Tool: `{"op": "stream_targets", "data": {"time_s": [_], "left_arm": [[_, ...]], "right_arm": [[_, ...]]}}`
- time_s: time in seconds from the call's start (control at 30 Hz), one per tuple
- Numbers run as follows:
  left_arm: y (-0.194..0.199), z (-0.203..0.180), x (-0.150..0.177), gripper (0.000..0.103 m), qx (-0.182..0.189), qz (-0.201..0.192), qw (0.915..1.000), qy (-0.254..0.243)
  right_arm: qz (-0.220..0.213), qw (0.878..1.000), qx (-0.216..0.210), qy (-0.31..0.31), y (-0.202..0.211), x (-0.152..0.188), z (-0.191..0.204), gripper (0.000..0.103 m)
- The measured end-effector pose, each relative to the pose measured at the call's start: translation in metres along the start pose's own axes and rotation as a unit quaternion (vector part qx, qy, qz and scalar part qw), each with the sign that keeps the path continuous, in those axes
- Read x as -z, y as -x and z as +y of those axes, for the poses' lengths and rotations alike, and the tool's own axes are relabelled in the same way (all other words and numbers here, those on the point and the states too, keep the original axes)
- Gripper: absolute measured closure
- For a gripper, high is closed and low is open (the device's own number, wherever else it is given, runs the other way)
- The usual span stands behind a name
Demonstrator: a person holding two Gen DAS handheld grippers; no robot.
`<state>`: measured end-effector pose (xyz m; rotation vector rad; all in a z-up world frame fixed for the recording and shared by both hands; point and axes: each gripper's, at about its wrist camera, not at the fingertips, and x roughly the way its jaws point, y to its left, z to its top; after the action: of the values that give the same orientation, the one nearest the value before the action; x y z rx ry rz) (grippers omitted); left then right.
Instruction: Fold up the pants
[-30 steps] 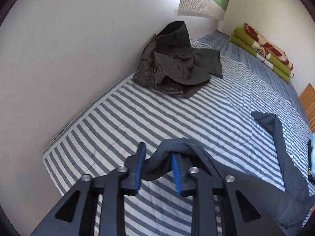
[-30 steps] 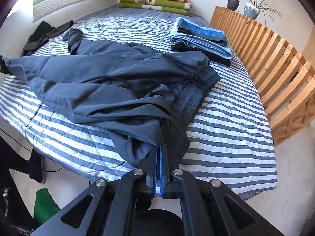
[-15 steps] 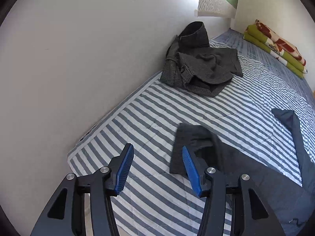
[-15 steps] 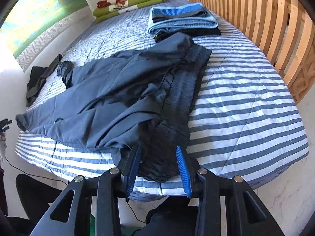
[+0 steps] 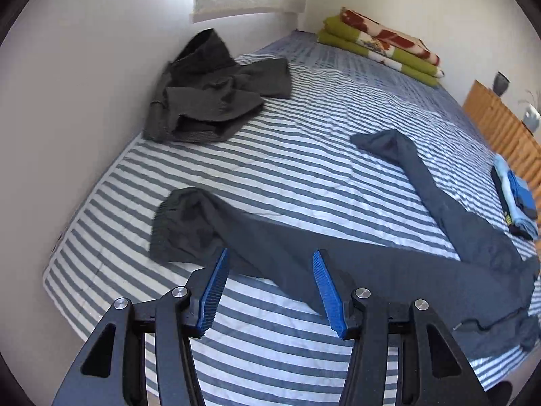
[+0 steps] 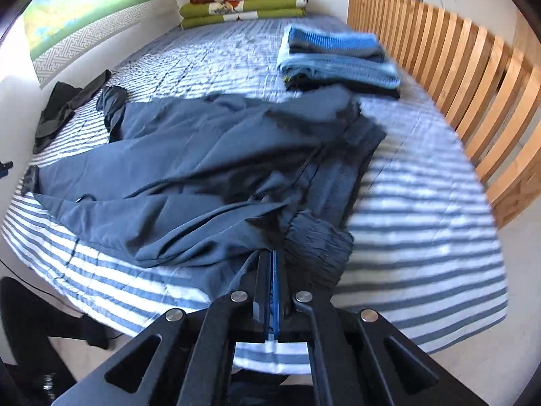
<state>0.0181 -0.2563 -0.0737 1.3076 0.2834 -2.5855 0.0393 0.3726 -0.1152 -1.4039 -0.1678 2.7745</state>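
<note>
The pants point(image 5: 389, 264) are dark slate-blue, of thin, smooth cloth, and lie spread on the striped bed point(image 5: 304, 155) near its foot edge. From the left wrist view, the two legs splay apart: one runs toward the left with its gathered cuff lying flat on the stripes, the other angles away toward the far right. From the right wrist view, the cloth is rumpled in long folds, and the ribbed, elastic waistband bunches at the near edge of the bed. No label or writing can be read on the pants.

The left gripper point(image 5: 272, 291) hovers above the nearer leg, its blue-padded jaws spread wide and holding nothing. The right gripper point(image 6: 270, 270) has its jaws pressed together on the pants point(image 6: 209, 169), pinching cloth right beside the waistband.
</note>
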Motion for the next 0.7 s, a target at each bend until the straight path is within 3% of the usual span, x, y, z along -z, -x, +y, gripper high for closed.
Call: {"op": "stream_targets", "data": {"time_s": [0.13, 0.27, 0.33, 0.43, 0.5, 0.63, 0.7], "left_arm": [[-0.005, -0.063, 0.012, 0.048, 0.043, 0.014, 0.9977, -0.051], [-0.013, -0.113, 0.026, 0.048, 0.085, 0.033, 0.9922, -0.085], [-0.018, -0.134, 0.034, 0.048, 0.093, 0.041, 0.9891, -0.106], [-0.024, -0.157, 0.039, 0.048, 0.104, 0.052, 0.9855, -0.124], [-0.027, -0.166, 0.036, 0.048, 0.112, 0.058, 0.9841, -0.125], [-0.04, -0.181, 0.012, 0.048, 0.129, 0.066, 0.9831, -0.112], [-0.05, -0.194, -0.002, 0.042, 0.149, 0.073, 0.9811, -0.099]], "right_arm": [[-0.086, 0.988, 0.11, 0.072, 0.043, -0.025, -0.015, 0.103], [-0.136, 0.979, 0.139, 0.063, 0.07, -0.015, -0.042, 0.103], [-0.124, 0.981, 0.133, 0.074, 0.063, 0.009, -0.046, 0.103], [-0.024, 0.992, 0.093, 0.08, 0.031, 0.05, -0.052, 0.103], [0.017, 0.996, 0.073, 0.048, 0.02, 0.069, -0.061, 0.103], [0.001, 0.997, 0.01, -0.074, 0.034, 0.067, -0.092, 0.098], [-0.015, 0.994, -0.001, -0.106, 0.037, 0.053, -0.099, 0.093]]}}
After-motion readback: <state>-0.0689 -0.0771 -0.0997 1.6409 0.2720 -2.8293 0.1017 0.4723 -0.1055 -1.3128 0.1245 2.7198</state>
